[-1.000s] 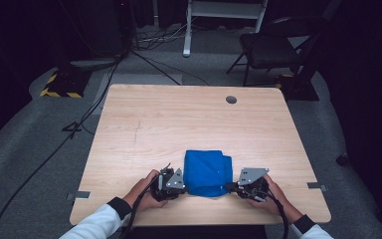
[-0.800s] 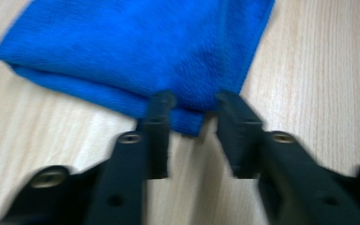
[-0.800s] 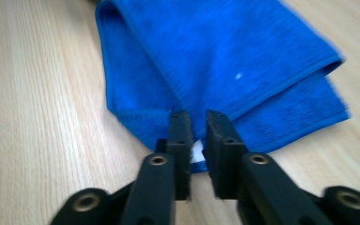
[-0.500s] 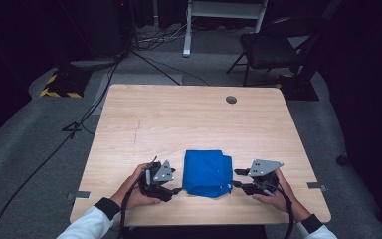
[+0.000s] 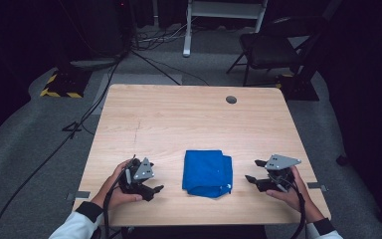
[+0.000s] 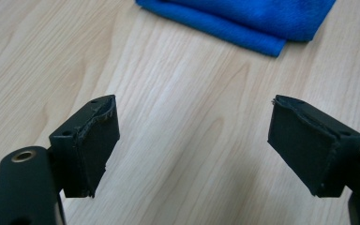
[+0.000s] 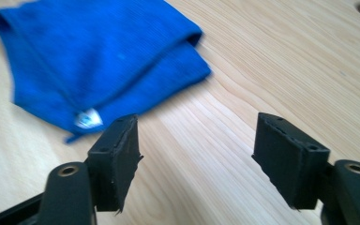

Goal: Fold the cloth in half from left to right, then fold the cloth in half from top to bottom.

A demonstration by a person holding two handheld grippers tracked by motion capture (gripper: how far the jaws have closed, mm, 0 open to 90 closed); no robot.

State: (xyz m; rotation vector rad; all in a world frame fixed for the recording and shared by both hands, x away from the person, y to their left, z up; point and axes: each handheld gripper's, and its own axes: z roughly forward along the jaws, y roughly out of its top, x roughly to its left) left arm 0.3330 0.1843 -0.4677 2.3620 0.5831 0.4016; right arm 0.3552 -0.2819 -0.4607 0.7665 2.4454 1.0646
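We've got our left gripper (image 5: 155,189) and right gripper (image 5: 252,171) low at the near edge, both with jaws spread wide and empty. Between them lies the folded blue cloth (image 5: 207,172), flat on the table (image 5: 179,119), long axis running away from us, about equally close to each, so either could go in sideways

We see a bright blue cloth (image 5: 207,173) with a tiny white tag (image 7: 87,118). The surface (image 5: 179,119) is light wood with thin brown lines. The fingers (image 6: 92,145) are black, and the sleeves (image 5: 74,228) are white.
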